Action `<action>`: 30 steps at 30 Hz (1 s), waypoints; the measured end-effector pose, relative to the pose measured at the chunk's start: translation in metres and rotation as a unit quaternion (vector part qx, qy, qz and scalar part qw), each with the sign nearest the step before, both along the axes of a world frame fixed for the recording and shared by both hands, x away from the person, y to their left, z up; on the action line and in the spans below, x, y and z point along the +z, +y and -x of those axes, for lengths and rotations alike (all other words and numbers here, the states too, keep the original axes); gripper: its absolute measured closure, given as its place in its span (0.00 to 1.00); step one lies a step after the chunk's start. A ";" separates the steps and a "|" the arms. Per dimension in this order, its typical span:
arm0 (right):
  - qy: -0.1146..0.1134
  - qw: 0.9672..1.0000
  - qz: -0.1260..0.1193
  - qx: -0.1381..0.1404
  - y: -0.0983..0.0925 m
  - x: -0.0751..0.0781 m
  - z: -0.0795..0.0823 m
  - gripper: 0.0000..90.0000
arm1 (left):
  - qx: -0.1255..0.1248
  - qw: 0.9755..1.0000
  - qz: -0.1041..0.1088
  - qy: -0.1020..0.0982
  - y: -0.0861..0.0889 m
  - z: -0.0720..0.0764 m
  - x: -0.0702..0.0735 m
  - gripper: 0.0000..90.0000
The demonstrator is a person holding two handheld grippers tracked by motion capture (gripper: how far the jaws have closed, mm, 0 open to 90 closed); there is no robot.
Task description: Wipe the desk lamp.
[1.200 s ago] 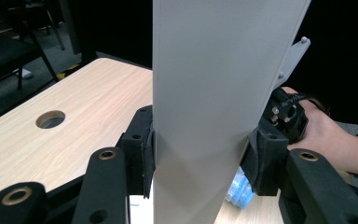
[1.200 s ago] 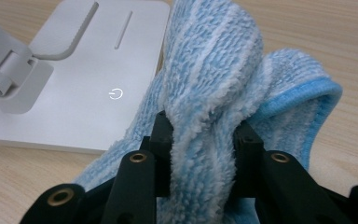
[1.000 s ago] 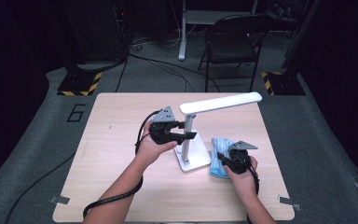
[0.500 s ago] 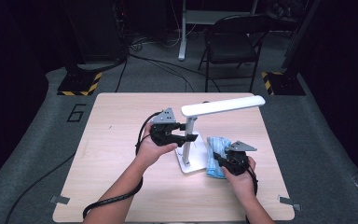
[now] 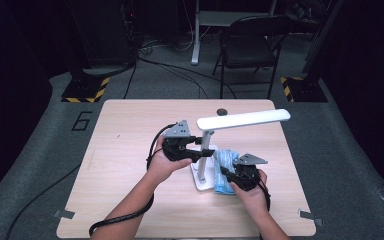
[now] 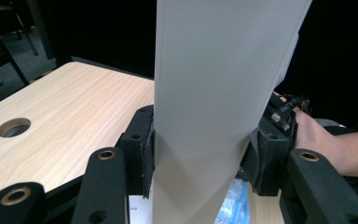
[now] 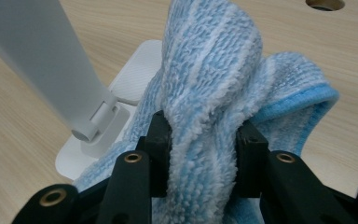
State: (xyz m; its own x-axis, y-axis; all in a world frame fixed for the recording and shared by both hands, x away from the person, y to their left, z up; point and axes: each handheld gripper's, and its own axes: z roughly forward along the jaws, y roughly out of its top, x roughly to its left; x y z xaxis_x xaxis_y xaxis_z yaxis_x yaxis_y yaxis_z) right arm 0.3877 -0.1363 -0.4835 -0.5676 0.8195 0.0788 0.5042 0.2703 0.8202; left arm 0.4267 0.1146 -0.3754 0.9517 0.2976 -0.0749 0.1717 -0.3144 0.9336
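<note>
Right gripper view is showing the blue and white cloth (image 7: pixel 209 93) bunched between the two black jaws of the right gripper (image 7: pixel 204 154); the jaws have just been opening a little, but the pads are still pinching a thick fold of it. The cloth is looking soft, light and fluffy, so I judge it is bending and sagging easily and is needing a grip on a gathered fold, as it has now, not on a single loose edge.

Beside it the white desk lamp (image 5: pixel 207 150) is standing with its flat base near the right front part of the table (image 5: pixel 130 130), and the cloth (image 5: pixel 226 167) is lying partly on this base. The left gripper (image 5: pixel 200 148) is clamping the upright arm of the lamp, which is sitting pressed between both pads (image 6: pixel 147 149). The lamp is looking stiff, smooth and rather top-heavy, so holding the upright low seems the safest place.

The wooden table has a round cable hole (image 5: pixel 222 111) near its far edge. Around it, grey carpet, a folding chair (image 5: pixel 247 50) and dark curtains are making the room.
</note>
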 end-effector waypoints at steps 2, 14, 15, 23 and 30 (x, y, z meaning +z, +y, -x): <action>0.002 1.000 0.002 0.005 0.004 -0.002 0.001 0.71 | -0.004 1.000 -0.001 0.001 0.001 0.001 0.000 0.57; 0.015 0.999 0.021 0.033 0.020 -0.015 0.002 0.68 | -0.026 1.000 0.007 0.010 0.006 0.007 -0.001 0.56; 0.019 0.999 0.023 0.036 0.021 -0.016 0.002 0.68 | -0.025 1.000 0.007 0.008 0.007 0.007 -0.001 0.56; 0.030 0.998 0.026 0.038 0.021 -0.023 0.000 0.64 | -0.018 0.999 0.017 0.026 0.010 0.007 0.002 0.53; 0.038 0.998 0.019 0.046 0.019 -0.024 -0.002 0.65 | -0.004 1.000 0.016 0.021 0.019 0.013 0.003 0.51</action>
